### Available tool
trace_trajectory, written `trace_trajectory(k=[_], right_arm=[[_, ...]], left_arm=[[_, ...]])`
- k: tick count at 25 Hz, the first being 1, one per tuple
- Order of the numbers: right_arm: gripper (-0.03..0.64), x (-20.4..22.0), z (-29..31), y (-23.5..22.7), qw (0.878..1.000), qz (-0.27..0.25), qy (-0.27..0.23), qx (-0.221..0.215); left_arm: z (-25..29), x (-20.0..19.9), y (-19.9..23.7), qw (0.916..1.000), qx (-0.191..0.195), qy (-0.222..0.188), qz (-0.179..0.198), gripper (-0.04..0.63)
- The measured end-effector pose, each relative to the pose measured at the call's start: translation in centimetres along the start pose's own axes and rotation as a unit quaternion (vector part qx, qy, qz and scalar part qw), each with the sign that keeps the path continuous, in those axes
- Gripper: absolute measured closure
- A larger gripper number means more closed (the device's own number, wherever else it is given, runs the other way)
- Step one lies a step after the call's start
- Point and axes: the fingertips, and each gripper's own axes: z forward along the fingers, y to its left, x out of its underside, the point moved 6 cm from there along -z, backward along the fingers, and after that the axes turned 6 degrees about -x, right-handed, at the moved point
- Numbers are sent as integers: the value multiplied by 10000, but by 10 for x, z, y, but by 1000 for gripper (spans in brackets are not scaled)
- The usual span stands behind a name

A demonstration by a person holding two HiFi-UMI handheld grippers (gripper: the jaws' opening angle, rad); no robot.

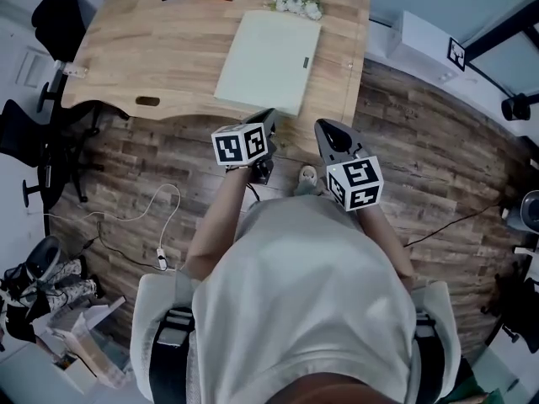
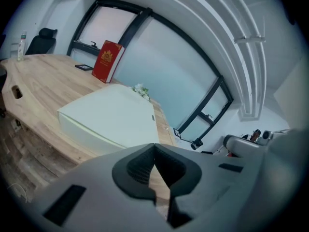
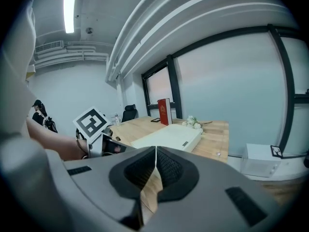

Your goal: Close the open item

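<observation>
The left gripper (image 2: 154, 153) has its jaws pressed together with nothing between them, and it hangs by the near edge of the table (image 1: 143, 57). The right gripper (image 3: 155, 154), just beside it, is likewise closed tight and empty. The pale flat box (image 1: 268, 61) lies on the table with its lid down, and neither gripper touches it.

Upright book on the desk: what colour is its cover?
The book is red with a gold emblem; clearest in the left gripper view.
</observation>
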Motion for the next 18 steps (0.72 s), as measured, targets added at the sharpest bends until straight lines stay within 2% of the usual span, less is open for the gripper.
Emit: trace_trajectory(k=[4, 11, 18], right_arm=[[597, -1, -7, 20, 10000, 4, -32, -12], [597, -1, -8, 49, 9999, 111, 3, -4], [597, -6, -6, 79, 9998, 157, -108, 71]], left_arm=[[-39, 11, 1, 9995, 82, -234, -176, 575], [-85, 12, -5, 9980, 261, -505, -268, 575], [-110, 15, 0, 9977, 378, -556, -77, 575]])
